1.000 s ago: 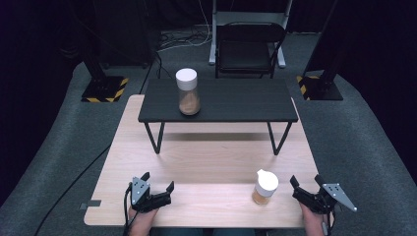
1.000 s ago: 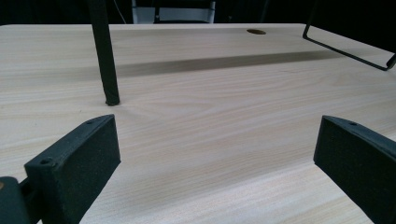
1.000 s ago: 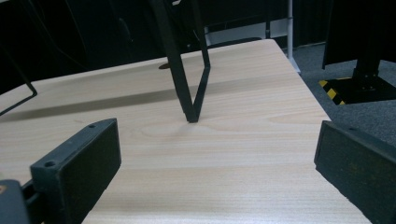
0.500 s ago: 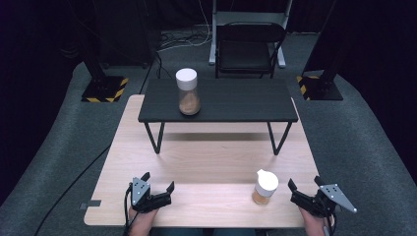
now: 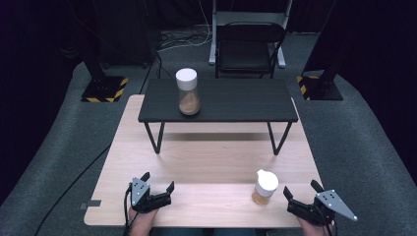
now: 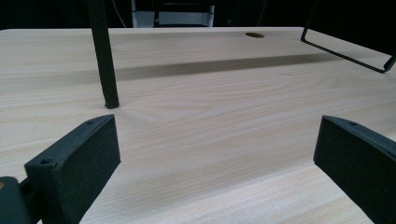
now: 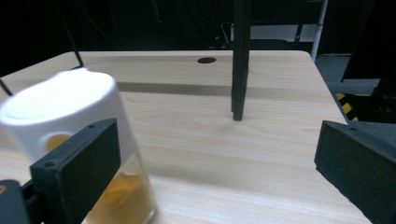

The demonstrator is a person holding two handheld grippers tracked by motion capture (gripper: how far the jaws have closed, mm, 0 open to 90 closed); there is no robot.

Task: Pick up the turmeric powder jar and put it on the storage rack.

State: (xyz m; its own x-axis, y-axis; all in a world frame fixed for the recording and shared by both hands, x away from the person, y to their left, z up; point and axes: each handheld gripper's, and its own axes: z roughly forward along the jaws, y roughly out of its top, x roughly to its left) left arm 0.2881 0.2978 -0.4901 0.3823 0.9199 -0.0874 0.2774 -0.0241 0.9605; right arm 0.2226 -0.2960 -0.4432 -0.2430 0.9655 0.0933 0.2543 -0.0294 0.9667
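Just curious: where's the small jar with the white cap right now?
In the high view the small jar stands on the wooden table near its front edge, just left of the open right gripper.

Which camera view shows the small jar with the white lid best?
The high view: the small jar stands whole on the wooden table. The right gripper view shows it close, blurred, partly behind a finger.

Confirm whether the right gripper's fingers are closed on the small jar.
No; the right gripper is open beside the small jar, not clamped on it.
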